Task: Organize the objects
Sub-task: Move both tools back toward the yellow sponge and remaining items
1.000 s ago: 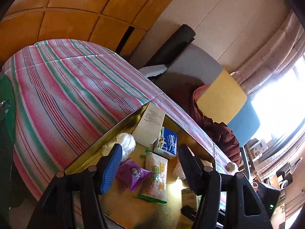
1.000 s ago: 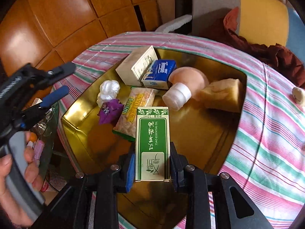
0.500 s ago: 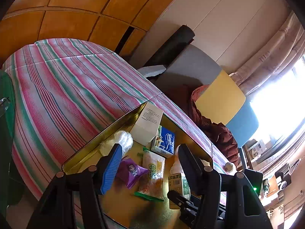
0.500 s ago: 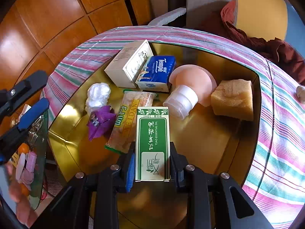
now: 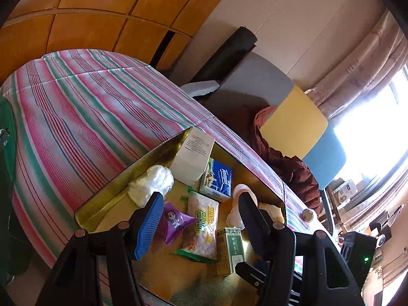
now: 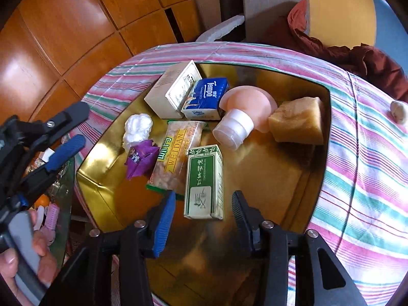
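A green essential-oil box (image 6: 204, 181) lies flat on the floor of the gold tray (image 6: 280, 178). My right gripper (image 6: 203, 199) straddles its near end; the jaws are opening and the pads stand clear of the box. The tray also holds a white carton (image 6: 173, 89), a blue tissue pack (image 6: 206, 97), a snack packet (image 6: 176, 153), a purple sweet wrapper (image 6: 140, 158), a white wad (image 6: 137, 127), a pink mushroom-shaped bottle (image 6: 244, 104) and a tan sponge (image 6: 298, 119). My left gripper (image 5: 199, 199) hovers open and empty over the tray's near side, above the green box (image 5: 230, 246).
The tray rests on a striped tablecloth (image 5: 76, 117). A small pale lump (image 6: 399, 111) lies on the cloth to the tray's right. Behind stand a chair with yellow and blue cushions (image 5: 293, 122), a red garment and wooden panels. A hand (image 6: 38, 255) holds the left gripper's handle.
The right jaws have parted from the green box, which now lies on the tray floor instead of being clamped upright between the pads. The left gripper has stayed put.
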Demonstrator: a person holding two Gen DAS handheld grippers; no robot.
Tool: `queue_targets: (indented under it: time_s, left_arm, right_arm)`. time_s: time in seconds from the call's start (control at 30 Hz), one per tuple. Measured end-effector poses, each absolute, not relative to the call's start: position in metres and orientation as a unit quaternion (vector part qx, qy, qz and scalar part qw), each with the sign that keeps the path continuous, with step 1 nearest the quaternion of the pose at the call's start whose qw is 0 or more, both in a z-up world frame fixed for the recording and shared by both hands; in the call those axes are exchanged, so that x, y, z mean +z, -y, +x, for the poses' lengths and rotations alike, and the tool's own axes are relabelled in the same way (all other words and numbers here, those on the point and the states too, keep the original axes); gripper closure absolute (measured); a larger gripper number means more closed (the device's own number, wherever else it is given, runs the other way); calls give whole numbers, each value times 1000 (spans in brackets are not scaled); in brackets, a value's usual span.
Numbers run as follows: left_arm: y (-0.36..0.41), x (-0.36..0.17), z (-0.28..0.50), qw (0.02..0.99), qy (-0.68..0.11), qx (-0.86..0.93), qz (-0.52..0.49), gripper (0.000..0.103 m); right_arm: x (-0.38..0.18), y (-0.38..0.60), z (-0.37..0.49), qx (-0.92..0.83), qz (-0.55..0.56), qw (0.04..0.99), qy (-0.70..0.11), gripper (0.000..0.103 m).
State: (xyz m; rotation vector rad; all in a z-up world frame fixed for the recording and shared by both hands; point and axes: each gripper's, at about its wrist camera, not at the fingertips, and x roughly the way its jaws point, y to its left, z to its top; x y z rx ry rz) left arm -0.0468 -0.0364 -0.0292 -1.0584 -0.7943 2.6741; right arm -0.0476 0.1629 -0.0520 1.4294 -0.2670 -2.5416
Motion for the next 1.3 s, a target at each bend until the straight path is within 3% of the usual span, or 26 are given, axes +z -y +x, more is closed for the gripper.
queue_targets:
  time_s: [0.43,0.63,0.8,1.3]
  left_arm:
    - [9,-27,-39,114,230,898,-358,41]
    - [-14,-23,-32,144,194,902,-359,41]
    - [-35,-15,-23,184,156,905,-351,41]
    - [-121,-7,25,335,48,875,-346,41]
  right_arm:
    - [-31,-183,-31,-881,459,78,88,49]
    - [-30,-216,-21,-888,451,7,91,48]
    - [-33,-259,-12,-879,463,-46,107,47]
    - [-66,-425,46,-820,528,-171,139,30]
